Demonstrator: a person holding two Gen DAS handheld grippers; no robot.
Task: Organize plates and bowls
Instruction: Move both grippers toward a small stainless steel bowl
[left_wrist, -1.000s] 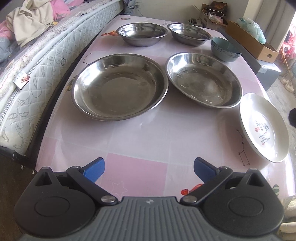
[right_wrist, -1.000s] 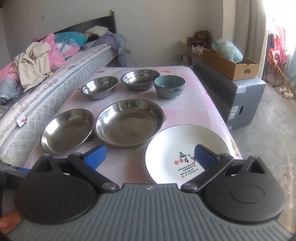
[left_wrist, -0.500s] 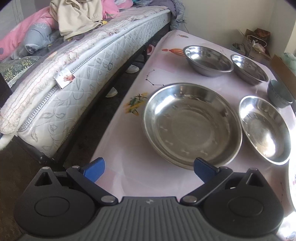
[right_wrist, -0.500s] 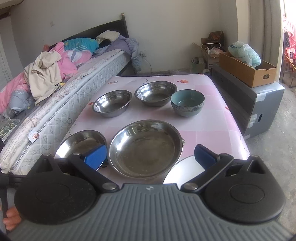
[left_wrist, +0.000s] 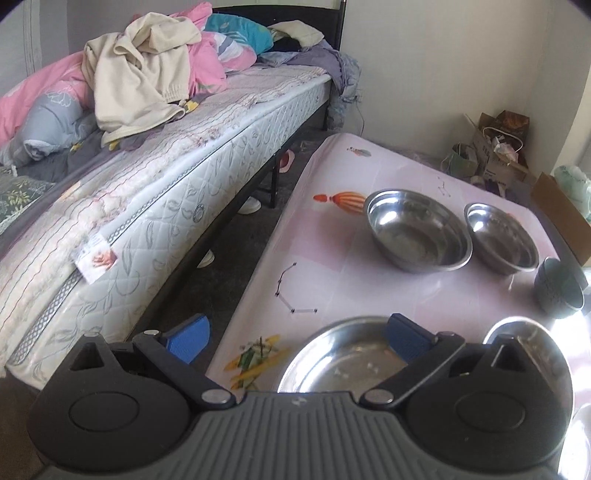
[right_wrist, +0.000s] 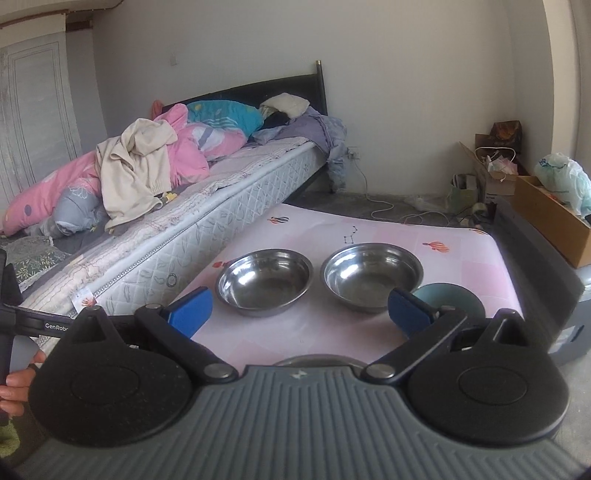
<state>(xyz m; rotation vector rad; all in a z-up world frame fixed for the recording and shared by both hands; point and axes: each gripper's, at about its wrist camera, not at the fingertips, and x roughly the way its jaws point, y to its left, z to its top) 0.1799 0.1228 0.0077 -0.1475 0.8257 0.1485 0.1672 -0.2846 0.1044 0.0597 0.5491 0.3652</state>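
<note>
On the pink table (left_wrist: 325, 258) stand two steel bowls, one to the left (left_wrist: 417, 230) (right_wrist: 264, 280) and one to its right (left_wrist: 500, 238) (right_wrist: 371, 275), with a teal ceramic bowl (left_wrist: 559, 288) (right_wrist: 448, 297) beyond them on the right. A large steel dish (left_wrist: 343, 358) lies close under my left gripper (left_wrist: 297, 338), which is open and holds nothing. A second steel dish (left_wrist: 524, 332) shows partly at the right. My right gripper (right_wrist: 299, 308) is open above the table's near part, also holding nothing. A steel rim (right_wrist: 314, 360) peeks out just under it.
A bed (right_wrist: 207, 206) with a quilted mattress (left_wrist: 155, 206) and piled bedding runs along the table's left side, with a floor gap (left_wrist: 229, 251) between. Cardboard boxes (right_wrist: 550, 214) and bags sit at the far right. A person's hand (right_wrist: 14, 384) holds the left gripper's handle.
Both grippers have tilted up and drawn back. The white plate has left both views, and the large dishes have slid down under the gripper bodies. More of the bed and wall shows.
</note>
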